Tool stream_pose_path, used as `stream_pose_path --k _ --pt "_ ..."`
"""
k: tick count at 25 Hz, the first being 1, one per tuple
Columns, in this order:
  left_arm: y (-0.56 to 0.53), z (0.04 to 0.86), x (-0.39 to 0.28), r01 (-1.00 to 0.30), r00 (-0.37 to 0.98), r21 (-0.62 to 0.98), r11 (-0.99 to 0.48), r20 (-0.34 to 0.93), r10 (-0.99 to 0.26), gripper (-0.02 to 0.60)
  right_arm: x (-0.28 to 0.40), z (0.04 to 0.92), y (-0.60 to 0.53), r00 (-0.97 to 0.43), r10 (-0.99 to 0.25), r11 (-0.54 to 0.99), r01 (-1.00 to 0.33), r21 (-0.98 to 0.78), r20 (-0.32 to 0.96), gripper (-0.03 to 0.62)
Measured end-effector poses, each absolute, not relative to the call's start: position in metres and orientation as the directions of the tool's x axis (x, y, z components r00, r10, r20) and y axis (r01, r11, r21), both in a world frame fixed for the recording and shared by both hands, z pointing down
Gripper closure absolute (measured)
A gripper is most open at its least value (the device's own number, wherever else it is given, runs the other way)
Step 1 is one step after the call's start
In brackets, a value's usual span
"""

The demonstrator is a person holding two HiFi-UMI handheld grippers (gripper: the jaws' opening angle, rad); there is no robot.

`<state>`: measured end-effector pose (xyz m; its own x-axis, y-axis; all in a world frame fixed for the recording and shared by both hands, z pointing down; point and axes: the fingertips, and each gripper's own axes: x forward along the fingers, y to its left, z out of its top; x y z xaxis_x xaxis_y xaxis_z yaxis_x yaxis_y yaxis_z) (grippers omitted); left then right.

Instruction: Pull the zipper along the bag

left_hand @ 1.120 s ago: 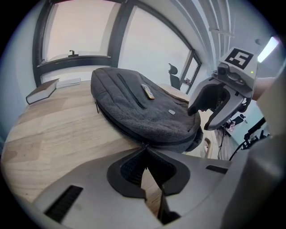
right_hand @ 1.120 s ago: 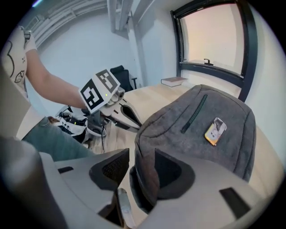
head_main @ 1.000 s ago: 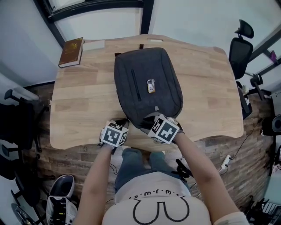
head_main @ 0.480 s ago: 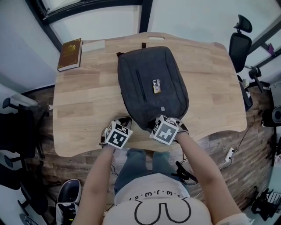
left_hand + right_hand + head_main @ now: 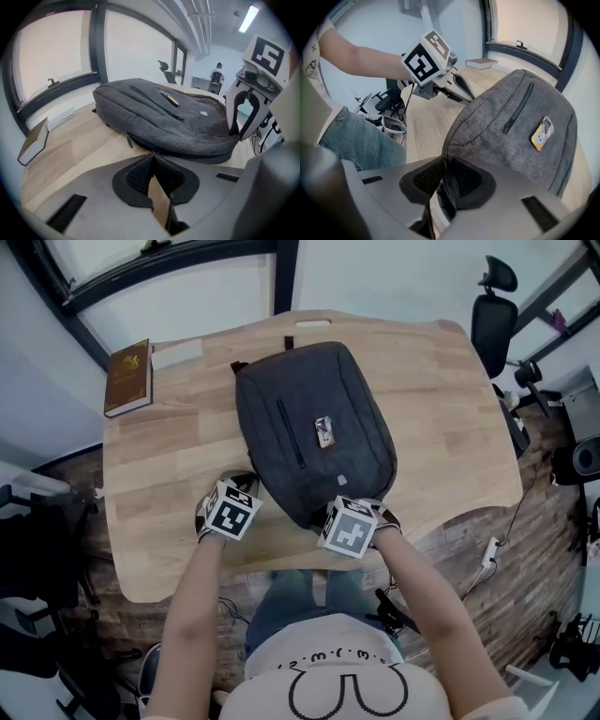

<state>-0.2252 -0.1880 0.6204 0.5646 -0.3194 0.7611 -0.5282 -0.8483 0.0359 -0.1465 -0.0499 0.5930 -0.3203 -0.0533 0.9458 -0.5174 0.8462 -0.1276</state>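
Plainly, the weak link is the grip. The left tongs (image 5: 153, 157) are pressed together, tips right against the side seam of the bag (image 5: 347, 399). A speck of metal shows at the tips, but I cannot tell whether a zipper tab is really caught there. If it is not, or is held only by its edge, a pull would likely slide the tongs off and leave the slider where it is. Another pull tab (image 5: 127, 140) hangs free from the same seam, a little further toward the bag's far end.

The right tongs (image 5: 443, 165) have just been closing and pinch a fold of grey cloth at the bag's near corner, as an anchor, I judge. That fold is soft. Should it creep out, the whole bag would probably skid over the counter (image 5: 441, 418) instead of letting the zipper run. The seam also curves round the bag's near end, where teeth tend to bind or bite cloth.

The bag is a dark grey backpack of felt-like weave, lying flat in the middle of the counter, its near end close to the edge by the person. A slim pocket zipper (image 5: 292, 432) runs lengthwise down its front, with a small yellowish tag (image 5: 323, 431) just beside it. A brown book (image 5: 127, 379) lies well apart from the bag, off its far left corner.
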Motion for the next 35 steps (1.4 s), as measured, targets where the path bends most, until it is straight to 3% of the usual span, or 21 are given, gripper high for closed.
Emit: stream_pose_path --k 11,17,19,24,28,35 --pt "-0.243 0.616 -0.236 -0.580 0.555 0.039 -0.813 0.750 -0.360 0.561 -0.161 0.592 -0.058 -0.355 -0.046 0.853 -0.500 -0.148 0.934 0.474" --pt "-0.258 0.613 -0.247 -0.681 0.540 0.093 -0.726 0.733 -0.413 0.561 -0.182 0.586 -0.072 -0.474 -0.079 0.786 -0.571 -0.238 0.877 0.446" --pt "-0.259 0.609 -0.249 -0.703 0.520 0.078 -0.707 0.735 -0.436 0.528 -0.184 0.578 -0.079 -0.513 -0.126 0.757 -0.603 -0.252 0.849 0.411" --pt "-0.254 0.587 -0.257 -0.758 0.470 0.015 -0.652 0.706 -0.531 0.403 -0.167 0.545 -0.098 -0.561 -0.259 0.717 -0.657 -0.233 0.786 0.427" --pt "-0.241 0.550 -0.254 -0.815 0.471 0.026 -0.578 0.609 -0.637 0.394 -0.133 0.515 -0.119 -0.565 -0.389 0.694 -0.699 -0.172 0.728 0.440" --pt "-0.209 0.495 -0.237 -0.885 0.432 0.066 -0.461 0.489 -0.758 0.394 -0.064 0.436 -0.154 -0.520 -0.658 0.594 -0.803 -0.048 0.545 0.528"
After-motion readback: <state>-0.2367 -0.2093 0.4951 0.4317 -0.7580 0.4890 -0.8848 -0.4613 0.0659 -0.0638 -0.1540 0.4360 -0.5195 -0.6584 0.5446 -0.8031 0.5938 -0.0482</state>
